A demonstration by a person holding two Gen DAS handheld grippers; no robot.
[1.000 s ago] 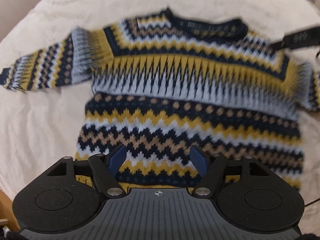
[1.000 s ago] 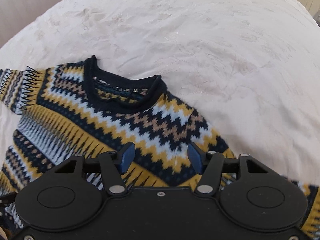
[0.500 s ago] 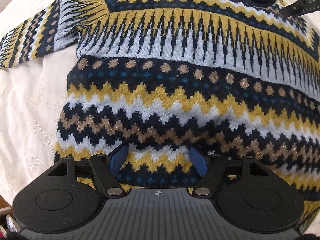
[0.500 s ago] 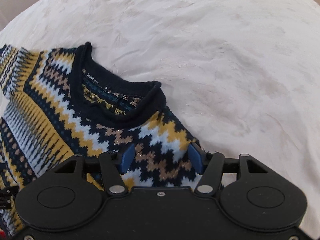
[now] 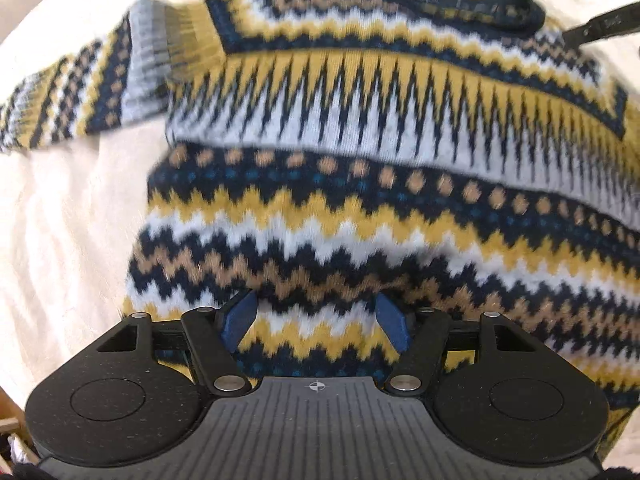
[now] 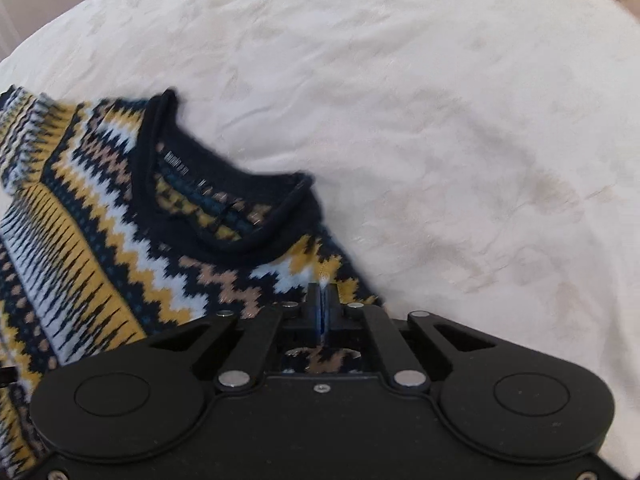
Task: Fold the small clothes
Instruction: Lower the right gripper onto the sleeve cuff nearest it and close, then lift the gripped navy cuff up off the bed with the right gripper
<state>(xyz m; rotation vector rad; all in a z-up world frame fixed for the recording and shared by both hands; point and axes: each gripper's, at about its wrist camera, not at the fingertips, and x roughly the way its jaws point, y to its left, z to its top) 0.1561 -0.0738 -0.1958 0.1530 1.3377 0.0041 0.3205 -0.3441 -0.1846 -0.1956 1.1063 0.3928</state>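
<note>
A small knitted sweater (image 5: 360,160) with navy, yellow, white and tan zigzag bands lies front up on a cream sheet. In the left wrist view my left gripper (image 5: 316,322) is open over its lower hem, blue pads apart with knit between them. In the right wrist view my right gripper (image 6: 323,300) is shut on the sweater's shoulder (image 6: 316,268), just right of the navy collar (image 6: 224,200). One sleeve (image 5: 68,96) stretches out to the left.
The cream sheet (image 6: 440,120) covers the whole surface around the sweater. A black strap (image 5: 600,26) crosses the top right corner of the left wrist view. A wooden edge (image 5: 10,420) shows at the lower left.
My right gripper has closed on the sweater's shoulder beside the collar. My left gripper stays open and has shifted slightly over the hem; the view is blurred by motion.
</note>
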